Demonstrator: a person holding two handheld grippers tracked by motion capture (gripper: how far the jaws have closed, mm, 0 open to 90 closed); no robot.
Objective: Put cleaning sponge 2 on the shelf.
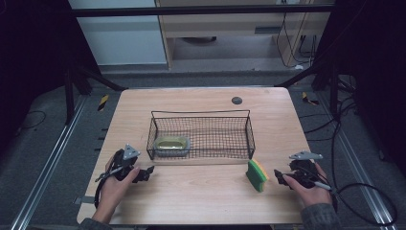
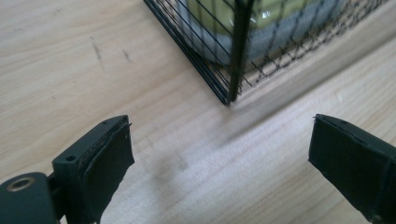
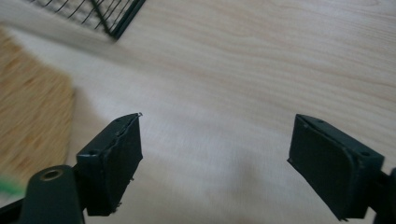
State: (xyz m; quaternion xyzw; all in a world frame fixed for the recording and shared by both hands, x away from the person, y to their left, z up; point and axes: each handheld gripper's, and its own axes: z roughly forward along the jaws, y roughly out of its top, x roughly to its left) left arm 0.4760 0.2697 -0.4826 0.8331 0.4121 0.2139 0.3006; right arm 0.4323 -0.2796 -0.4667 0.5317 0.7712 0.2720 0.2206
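A black wire basket (image 1: 201, 115) stands in the middle of the wooden table, with a yellow-green object in a clear grey container (image 1: 172, 145) in its left end. A green and yellow sponge (image 1: 257, 175) stands on edge in front of the basket's right end. My left gripper (image 1: 146, 173) sits just in front of the basket's left corner (image 2: 229, 95), jaws open over bare wood. My right gripper (image 1: 278, 176) is to the right of the sponge (image 3: 32, 126), jaws open with nothing between them.
A dark round grommet (image 1: 236, 100) sits near the table's far edge. Cables (image 1: 364, 191) trail off the table's right side. Bare wood (image 1: 201, 187) lies between the two grippers at the front.
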